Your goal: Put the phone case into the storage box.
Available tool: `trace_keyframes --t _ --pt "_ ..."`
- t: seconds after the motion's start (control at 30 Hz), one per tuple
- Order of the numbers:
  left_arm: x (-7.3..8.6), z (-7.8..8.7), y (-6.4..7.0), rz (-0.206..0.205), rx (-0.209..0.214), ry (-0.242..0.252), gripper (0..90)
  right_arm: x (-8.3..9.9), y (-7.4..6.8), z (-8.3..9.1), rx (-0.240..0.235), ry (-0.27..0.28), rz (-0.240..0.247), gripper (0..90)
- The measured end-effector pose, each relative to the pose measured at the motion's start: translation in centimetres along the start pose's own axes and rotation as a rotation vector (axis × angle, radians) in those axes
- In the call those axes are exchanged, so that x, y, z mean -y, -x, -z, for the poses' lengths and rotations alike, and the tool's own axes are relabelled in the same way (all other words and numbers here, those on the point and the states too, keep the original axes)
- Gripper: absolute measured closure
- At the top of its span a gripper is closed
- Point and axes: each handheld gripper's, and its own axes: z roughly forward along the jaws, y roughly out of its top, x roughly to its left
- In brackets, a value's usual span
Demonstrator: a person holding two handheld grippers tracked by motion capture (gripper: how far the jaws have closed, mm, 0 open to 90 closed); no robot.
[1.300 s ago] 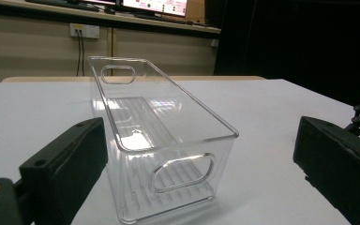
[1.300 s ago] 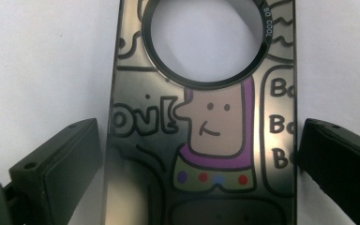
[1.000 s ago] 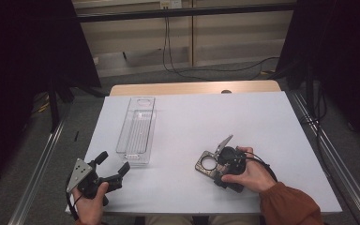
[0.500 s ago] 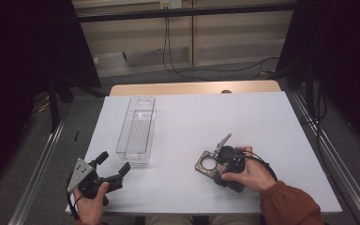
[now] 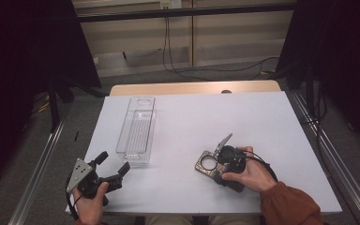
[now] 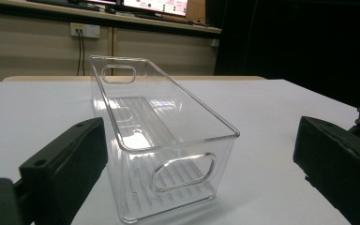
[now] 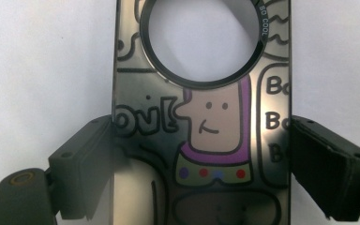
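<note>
A clear plastic bin lies lengthwise on the white table, left of centre. In the left gripper view the bin stands empty just ahead, with a handle cut-out facing me. My left gripper rests at the table's front left, open, its jaws spread wide either side of the bin's near end. My right gripper lies low on the table at front centre-right, shut on a dark phone case. The case has a cartoon figure and a round ring hole, and both pads press its long edges.
A wooden strip borders the table's far edge. Metal rails run along both sides of the table. Cables hang against the back wall. The right half of the table is bare white surface.
</note>
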Motion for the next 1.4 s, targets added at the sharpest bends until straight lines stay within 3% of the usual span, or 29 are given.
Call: trace_keyframes --t 0.13,0.27,0.47,0.63,0.93,1.07,1.3,1.4 --pt "0.0 0.0 0.0 0.003 0.000 0.002 3.3 0.0 0.0 0.1 0.000 0.003 0.004 12.3" --pt "0.0 0.1 -0.1 0.002 -0.001 0.003 3.3 0.0 0.0 0.5 -0.021 0.032 -0.002 12.3" --pt "0.0 0.1 -0.1 0.001 0.000 0.006 3.3 0.2 0.5 1.1 -0.013 0.072 -0.029 12.3" --pt "0.0 0.1 -0.1 0.003 0.003 0.007 3.3 0.4 0.9 1.8 -0.014 0.136 -0.065 12.3" --pt "0.0 0.2 -0.1 0.003 0.003 0.007 3.3 0.7 1.5 2.4 -0.023 0.255 -0.040 12.3" --pt "0.0 0.2 -0.1 0.003 0.001 0.009 3.3 0.9 1.7 2.3 -0.025 0.305 -0.056 12.3" --pt "-0.1 0.2 -0.1 0.005 0.005 0.012 3.3 1.3 2.0 2.5 0.003 0.368 -0.076 12.3" --pt "-0.2 0.3 -0.1 0.010 -0.003 0.015 3.3 1.4 2.3 2.6 0.018 0.421 -0.080 12.3"
